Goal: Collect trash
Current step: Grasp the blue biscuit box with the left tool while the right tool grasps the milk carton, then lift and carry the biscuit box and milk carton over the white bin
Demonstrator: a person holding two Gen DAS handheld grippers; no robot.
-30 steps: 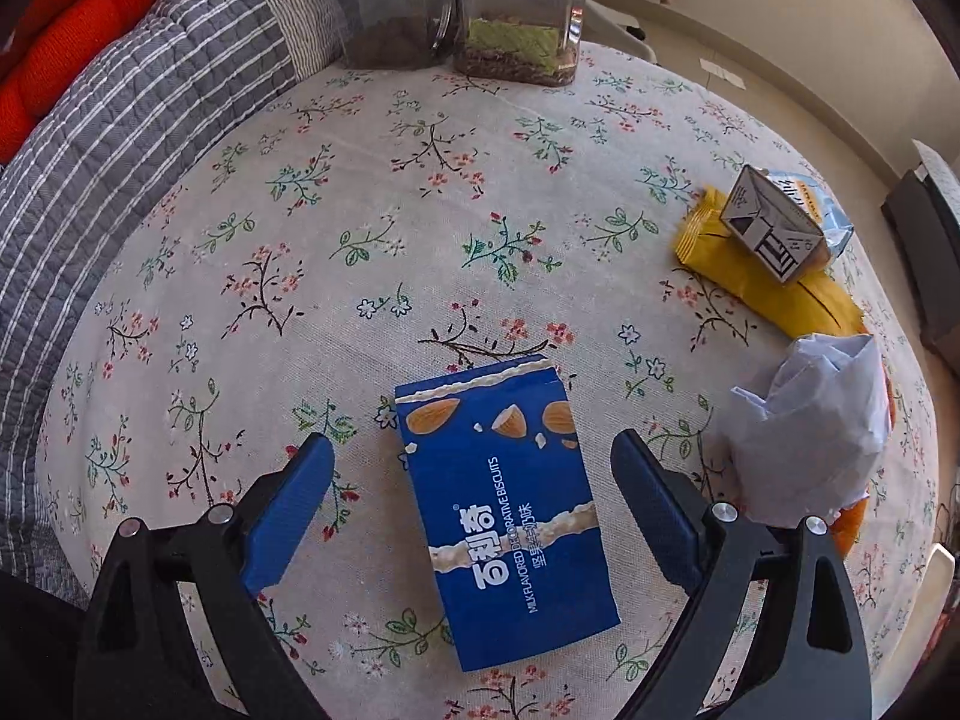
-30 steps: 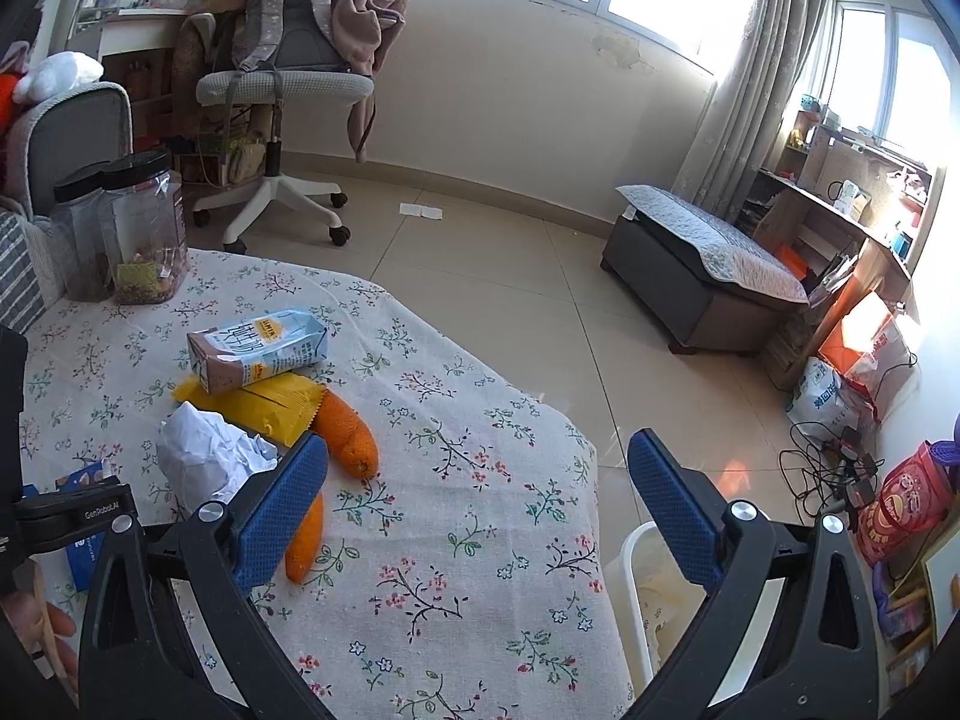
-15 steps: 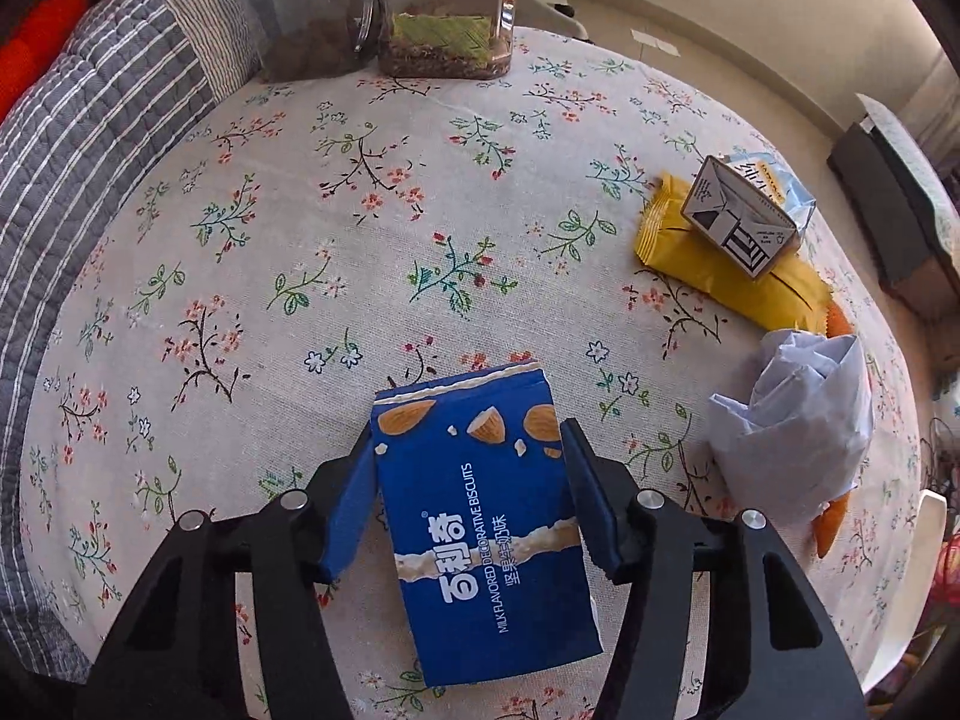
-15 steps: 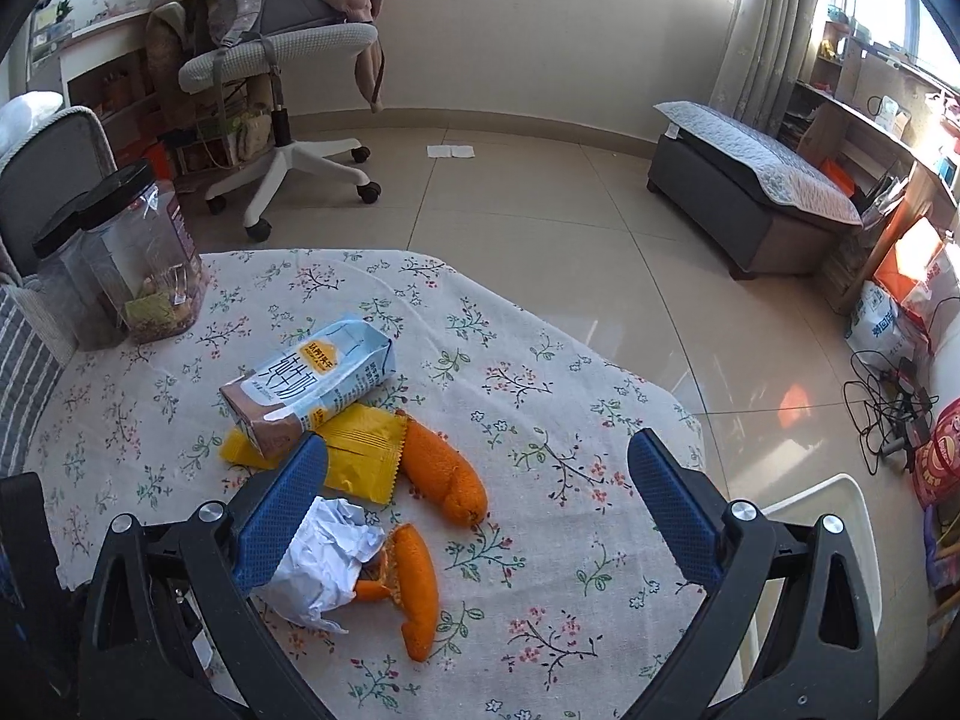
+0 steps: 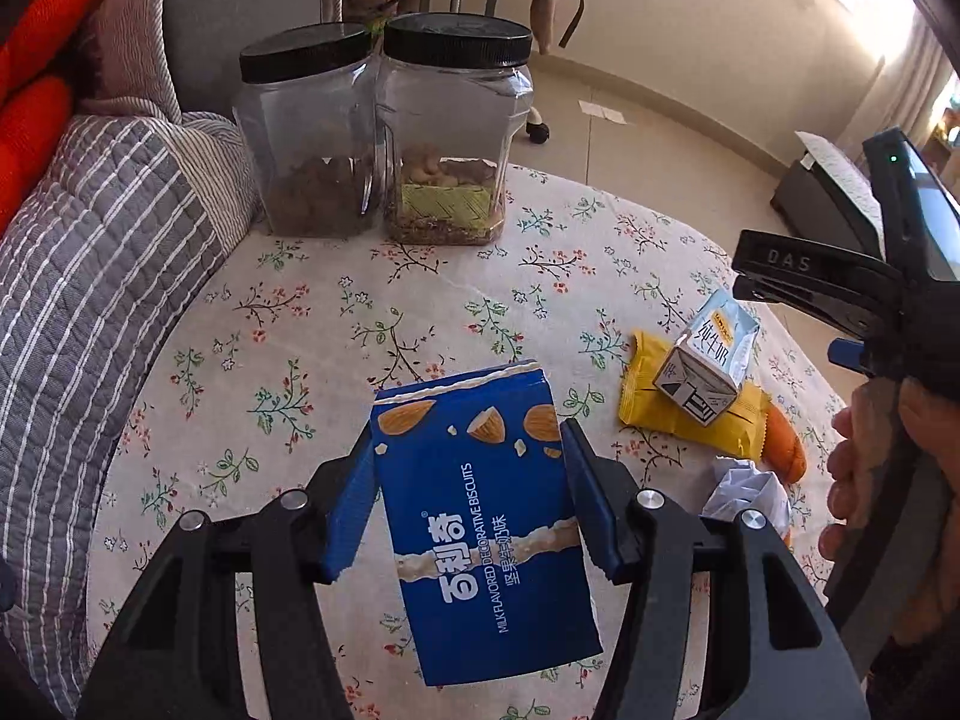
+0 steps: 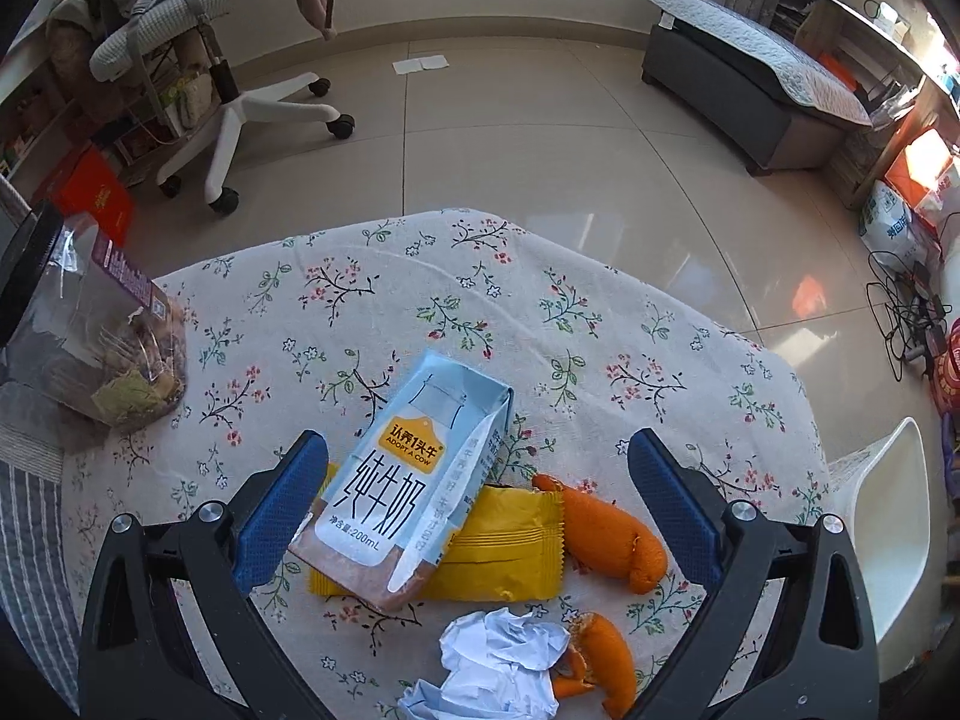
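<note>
My left gripper [image 5: 465, 501] is shut on a blue biscuit box [image 5: 486, 516] and holds it above the flowered tablecloth [image 5: 336, 324]. My right gripper [image 6: 480, 504] is open above the trash pile, its jaws on either side of a light blue milk carton [image 6: 408, 480] that lies on a yellow wrapper [image 6: 504, 546]. Orange peels [image 6: 606, 534] and a crumpled white paper [image 6: 498, 654] lie beside them. The carton [image 5: 708, 360], wrapper [image 5: 678, 414] and paper [image 5: 747, 489] also show in the left wrist view, with the right gripper's body at the right edge.
Two clear jars with black lids [image 5: 384, 132] stand at the table's far edge. A grey striped cushion [image 5: 78, 276] lies left. A white bin [image 6: 888, 546] sits beside the table on the right. An office chair [image 6: 228, 54] and a bench [image 6: 756, 84] stand on the floor.
My left gripper closed on the blue box and lifted it, tilting up. My right gripper moved down and forward over the milk carton, staying open.
</note>
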